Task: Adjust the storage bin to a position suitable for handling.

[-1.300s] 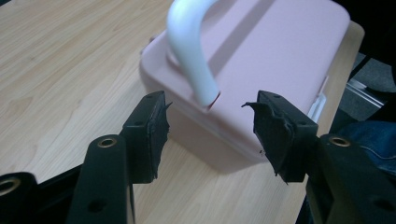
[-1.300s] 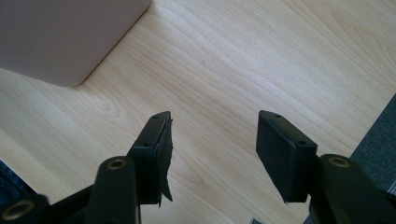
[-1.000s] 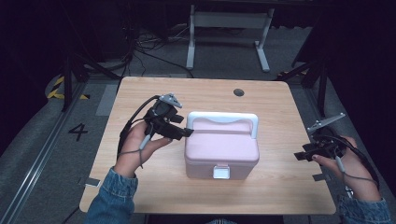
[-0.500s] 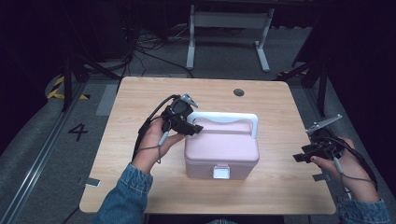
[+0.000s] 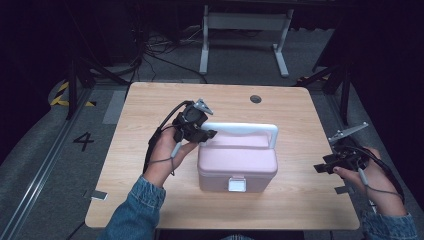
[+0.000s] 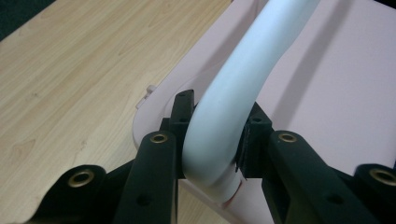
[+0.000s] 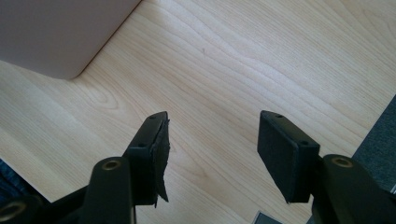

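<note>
Boxes: one pink box [image 5: 236, 164] with a white clasp [image 5: 237, 185] on its near face, standing near the middle of the desk [image 5: 150, 100].
Handles: one white handle [image 5: 240, 128], raised over the back of the box's lid; in the left gripper view it curves up between the left fingers [image 6: 154, 163].
Grippers: two, one in each hand.
Left gripper: the left gripper [image 5: 202, 134] is at the left end of the handle, at the box's back left corner, held by the left hand [image 5: 167, 155].
Left fingers: pinching the bend of the handle, one on each side; they have just been closing, and the handle is between them.
Right gripper: the right gripper [image 5: 322, 167] is low over the desk's right edge, well apart from the box, in the right hand [image 5: 367, 175].
Right fingers: spread, with bare desk between them [image 7: 159, 140]; a corner of the box shows at the upper left of the right gripper view.
Desk hole: one round dark hole [image 5: 256, 99] near the far edge.
Change, left: a second ago the left gripper was beside the box's left side, short of the handle; it now sits further toward the far side, on the handle.
Change, right: the right gripper is in the same spot with the same spread.
Change, box: unmoved.
</note>
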Available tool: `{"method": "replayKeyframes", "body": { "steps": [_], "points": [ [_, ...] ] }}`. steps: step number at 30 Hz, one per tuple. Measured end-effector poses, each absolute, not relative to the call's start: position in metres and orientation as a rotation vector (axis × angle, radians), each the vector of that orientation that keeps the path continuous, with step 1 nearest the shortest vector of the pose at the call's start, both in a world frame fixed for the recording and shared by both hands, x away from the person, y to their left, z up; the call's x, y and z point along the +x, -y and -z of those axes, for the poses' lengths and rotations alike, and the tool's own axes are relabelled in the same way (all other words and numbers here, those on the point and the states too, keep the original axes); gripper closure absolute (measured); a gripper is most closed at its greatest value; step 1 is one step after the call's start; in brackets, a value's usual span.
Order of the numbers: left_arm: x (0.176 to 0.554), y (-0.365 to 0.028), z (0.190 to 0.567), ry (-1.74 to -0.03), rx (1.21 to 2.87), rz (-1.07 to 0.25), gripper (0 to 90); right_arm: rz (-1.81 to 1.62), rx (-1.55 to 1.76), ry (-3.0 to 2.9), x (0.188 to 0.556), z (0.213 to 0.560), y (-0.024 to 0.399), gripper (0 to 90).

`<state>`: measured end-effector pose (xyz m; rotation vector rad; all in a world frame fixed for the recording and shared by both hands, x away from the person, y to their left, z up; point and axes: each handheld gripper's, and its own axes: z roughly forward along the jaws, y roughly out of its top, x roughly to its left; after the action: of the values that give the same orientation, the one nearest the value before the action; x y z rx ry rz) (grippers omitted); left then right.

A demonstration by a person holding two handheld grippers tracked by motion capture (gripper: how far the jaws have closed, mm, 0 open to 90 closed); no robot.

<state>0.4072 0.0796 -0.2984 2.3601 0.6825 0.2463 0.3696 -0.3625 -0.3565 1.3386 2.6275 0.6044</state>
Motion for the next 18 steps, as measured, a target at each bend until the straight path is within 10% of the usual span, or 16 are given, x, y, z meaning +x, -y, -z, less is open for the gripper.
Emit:
{"method": "replayKeyframes", "body": {
  "steps": [18],
  "points": [
    [0.402, -0.080, 0.279, -0.622, 2.321, -0.287, 70.8, -0.675, 1.283, -2.597, 0.365, 0.351, 0.364, 46.5]
  ]
}}
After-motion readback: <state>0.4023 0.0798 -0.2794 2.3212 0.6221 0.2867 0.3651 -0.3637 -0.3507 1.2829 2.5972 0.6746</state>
